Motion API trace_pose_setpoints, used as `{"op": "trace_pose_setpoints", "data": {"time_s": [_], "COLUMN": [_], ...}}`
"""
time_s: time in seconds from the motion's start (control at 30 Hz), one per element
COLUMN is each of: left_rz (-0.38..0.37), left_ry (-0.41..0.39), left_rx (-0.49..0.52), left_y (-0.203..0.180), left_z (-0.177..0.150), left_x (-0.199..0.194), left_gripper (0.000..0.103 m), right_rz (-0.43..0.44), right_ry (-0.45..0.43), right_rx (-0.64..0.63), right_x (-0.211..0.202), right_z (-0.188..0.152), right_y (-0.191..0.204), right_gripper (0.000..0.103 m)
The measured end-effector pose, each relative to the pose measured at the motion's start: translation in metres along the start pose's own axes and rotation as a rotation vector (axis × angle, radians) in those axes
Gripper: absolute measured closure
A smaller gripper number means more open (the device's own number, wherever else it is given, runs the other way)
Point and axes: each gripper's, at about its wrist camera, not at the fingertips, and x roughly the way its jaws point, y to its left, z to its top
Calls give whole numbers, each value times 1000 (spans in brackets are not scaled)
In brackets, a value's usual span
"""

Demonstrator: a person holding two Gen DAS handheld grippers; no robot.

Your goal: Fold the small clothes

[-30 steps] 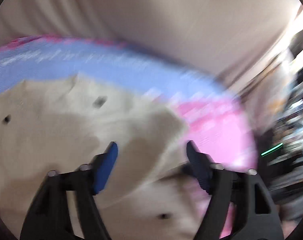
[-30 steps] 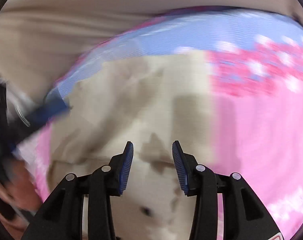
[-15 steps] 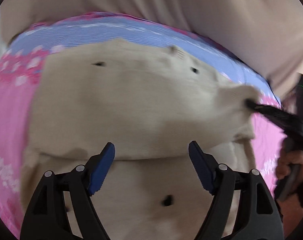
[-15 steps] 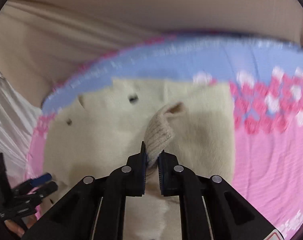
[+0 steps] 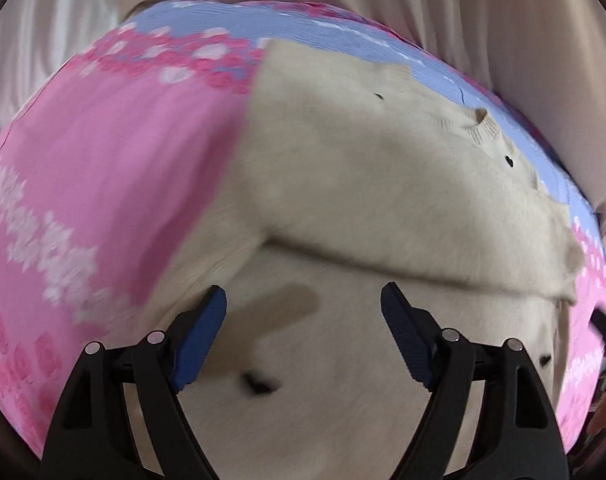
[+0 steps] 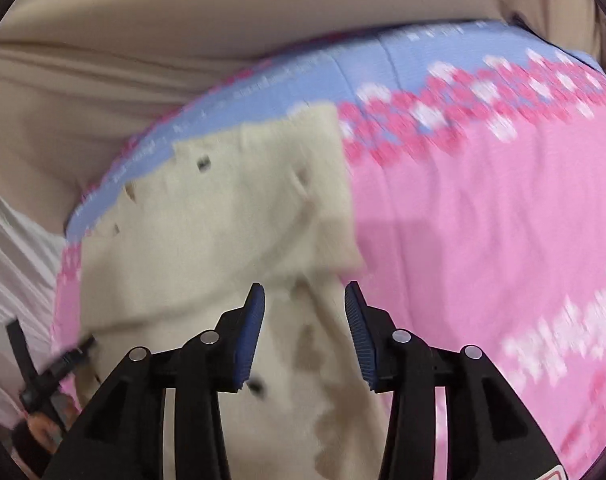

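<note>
A small cream knit cardigan (image 5: 383,184) with dark buttons lies on a pink and blue patterned cloth (image 5: 103,168); a sleeve or upper part is folded across its body. My left gripper (image 5: 303,340) is open and empty just above the cardigan's lower part. In the right wrist view the cardigan (image 6: 223,232) lies at centre left with a folded flap ending near the fingers. My right gripper (image 6: 303,336) is open and empty over the cardigan's right edge. The left gripper (image 6: 63,360) shows at that view's lower left.
The patterned cloth (image 6: 483,220) covers the work surface, with pink to the right and a blue band at the back. Beige fabric (image 6: 183,40) hangs behind it. White pleated fabric (image 6: 11,264) is at the left edge.
My right gripper was shut on the ribbed sleeve cuff half a second ago; now it has let go and opened, and the sleeve lies folded on the cardigan. Both views have shifted.
</note>
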Motion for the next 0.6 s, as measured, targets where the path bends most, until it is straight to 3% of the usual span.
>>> {"op": "trace_pose_setpoints", "data": {"time_s": [0.07,0.2,0.33,0.4,0.53,0.6], "left_rz": [-4,22,24,6,-41,-54], "left_ry": [6,43,110,154,214,217], "left_rx": [15,20,-19,-59,-138,-124], "left_y": [14,46,74,88,108,106], "left_z": [-11,-48,-92,-111,-135,-140], "left_x": [-13,-35,-51,-53,-54,-57], "left_gripper": [26,23,23,23,23,23], "right_rz": [-29,-11,32,37,41,50], "right_ry": [39,158,242,276,249,238], "right_rx": [-2,31,46,33,-26,-34], "right_x": [-10,-19,-14,-11,-13,-12], "right_z": [-39,-107,-150,-165,-179,-181], "right_y": [-16,-31,-29,-25,-10,-6], "right_gripper": [53,52,51,51,49,49]}}
